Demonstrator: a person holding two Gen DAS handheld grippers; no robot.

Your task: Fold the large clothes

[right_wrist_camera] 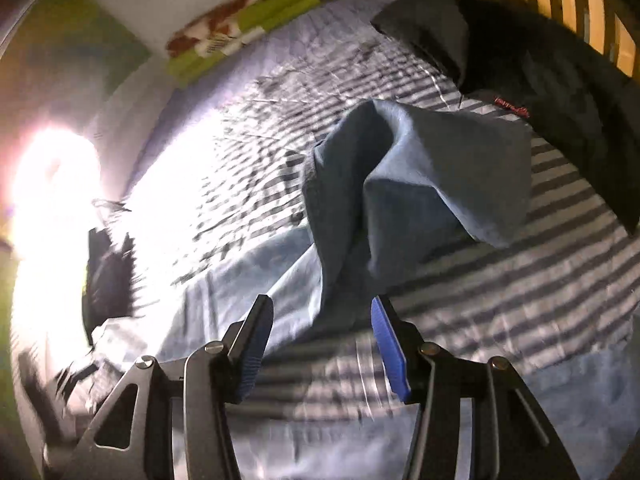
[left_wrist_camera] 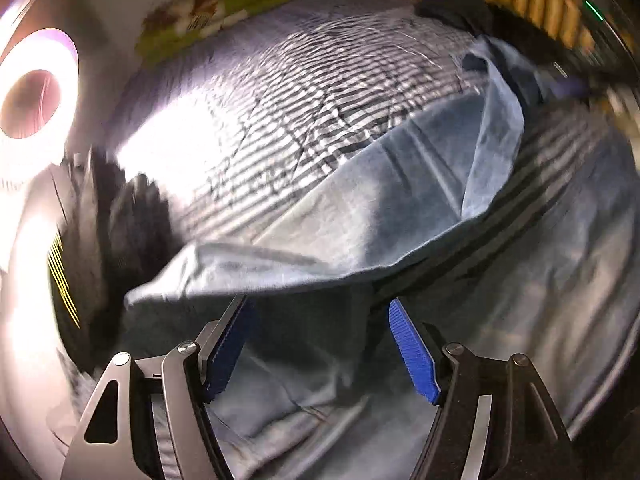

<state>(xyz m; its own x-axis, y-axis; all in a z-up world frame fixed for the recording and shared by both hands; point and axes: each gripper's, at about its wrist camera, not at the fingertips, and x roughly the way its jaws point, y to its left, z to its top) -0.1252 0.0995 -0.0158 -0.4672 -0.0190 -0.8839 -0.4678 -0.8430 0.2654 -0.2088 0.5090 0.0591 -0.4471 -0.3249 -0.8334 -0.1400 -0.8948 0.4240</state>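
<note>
You're working over a bed (right_wrist_camera: 520, 264) with a grey-and-white striped cover. Lying on it: the light blue garment (right_wrist_camera: 420, 184), rumpled mid-bed, a dark garment (right_wrist_camera: 520, 64) along the slatted wooden headboard (right_wrist_camera: 540, 4), a green-and-patterned folded blanket (right_wrist_camera: 248, 24) at the far edge.

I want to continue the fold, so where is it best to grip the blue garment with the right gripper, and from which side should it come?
Probably the raised fold of the blue garment, which peaks above the striped bed sheet. The open right gripper could come from the near side, one finger on each flank of that ridge, since it stands off the sheet.
</note>
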